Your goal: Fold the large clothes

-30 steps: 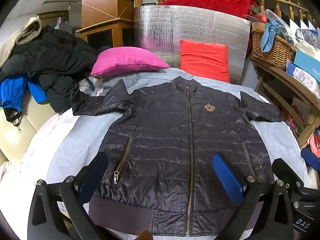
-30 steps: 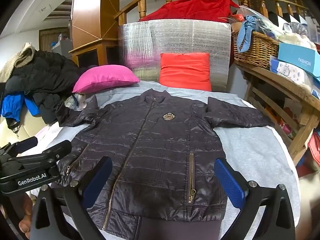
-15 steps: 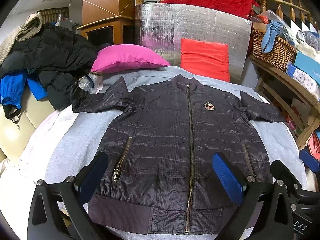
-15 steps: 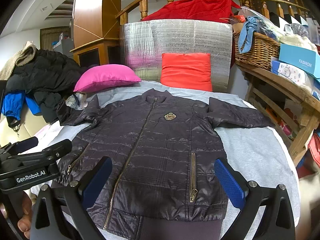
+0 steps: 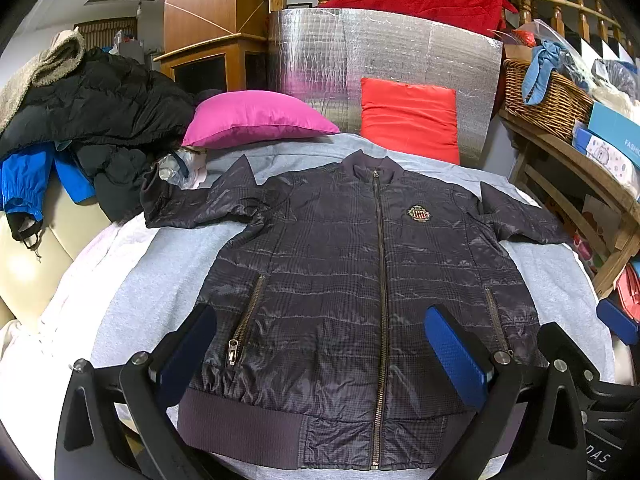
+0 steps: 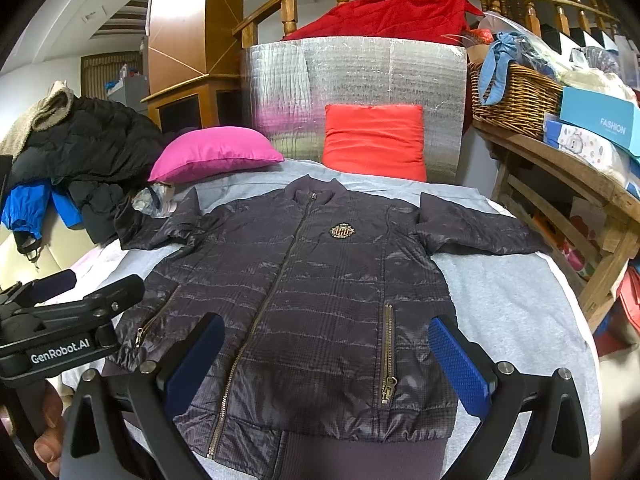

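A dark quilted jacket (image 5: 360,280) lies flat and face up on the grey sheet (image 5: 160,280), zipped to the collar, hem nearest the grippers and collar pointing at the red cushion (image 5: 410,120). Both sleeves stick out sideways: one reaches toward the pile of dark coats (image 5: 92,120) and ends just beside a crumpled plastic bag (image 5: 176,168), the other runs out to the sheet's edge by the wooden shelf (image 5: 580,168). The left gripper (image 5: 320,360) hangs above the hem, its blue pads (image 5: 454,356) spread wide with nothing between them; the right gripper (image 6: 326,364) is likewise released, its pads (image 6: 458,364) wide apart over the lower front of the jacket. In the right wrist view the left tool shows at the side, near the jacket's hem corner. Bare grey sheet runs along both flanks of the jacket body, broader on the shelf side, and a narrow strip shows below the hem. A pink pillow (image 5: 256,120) sits at the far corner, clear of the collar, and a silver foil panel (image 5: 380,68) stands behind the cushion. A wicker basket (image 6: 516,104) sits on the shelf, well away from the sleeve.
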A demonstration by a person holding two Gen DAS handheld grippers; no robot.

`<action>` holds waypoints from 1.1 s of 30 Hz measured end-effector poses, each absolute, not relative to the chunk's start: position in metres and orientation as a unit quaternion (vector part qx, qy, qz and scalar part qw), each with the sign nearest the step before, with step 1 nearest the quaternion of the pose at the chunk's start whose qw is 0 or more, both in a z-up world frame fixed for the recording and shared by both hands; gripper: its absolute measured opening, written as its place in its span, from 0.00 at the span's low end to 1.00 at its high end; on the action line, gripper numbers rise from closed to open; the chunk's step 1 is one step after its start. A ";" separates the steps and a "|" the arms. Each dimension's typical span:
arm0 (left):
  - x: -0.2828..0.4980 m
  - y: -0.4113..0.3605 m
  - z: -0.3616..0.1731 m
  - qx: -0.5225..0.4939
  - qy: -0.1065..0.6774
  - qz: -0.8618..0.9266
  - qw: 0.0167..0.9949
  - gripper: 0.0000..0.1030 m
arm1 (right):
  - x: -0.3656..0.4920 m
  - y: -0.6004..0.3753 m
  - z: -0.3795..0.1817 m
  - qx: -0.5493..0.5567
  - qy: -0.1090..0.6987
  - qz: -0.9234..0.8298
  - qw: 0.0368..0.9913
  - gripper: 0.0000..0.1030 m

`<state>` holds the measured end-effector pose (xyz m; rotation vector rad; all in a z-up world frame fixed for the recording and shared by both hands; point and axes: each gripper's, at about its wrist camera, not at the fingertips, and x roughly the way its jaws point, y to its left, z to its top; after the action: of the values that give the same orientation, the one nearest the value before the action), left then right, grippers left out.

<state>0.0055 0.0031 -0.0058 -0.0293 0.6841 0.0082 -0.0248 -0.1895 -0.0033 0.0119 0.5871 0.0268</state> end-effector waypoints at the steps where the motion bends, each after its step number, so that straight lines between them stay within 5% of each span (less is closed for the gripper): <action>1: 0.006 0.003 -0.006 -0.015 0.336 0.004 0.942 1.00 | -0.025 -0.189 -0.003 0.005 0.289 0.013 0.957 1.00; 33: 0.000 0.004 -0.004 -0.014 0.332 0.004 0.943 1.00 | -0.027 -0.182 -0.003 0.005 0.292 0.015 0.956 1.00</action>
<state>0.0000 0.0044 -0.0038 -0.0277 0.6769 0.0075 -0.0268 -0.1822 -0.0032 0.0108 0.5925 0.0314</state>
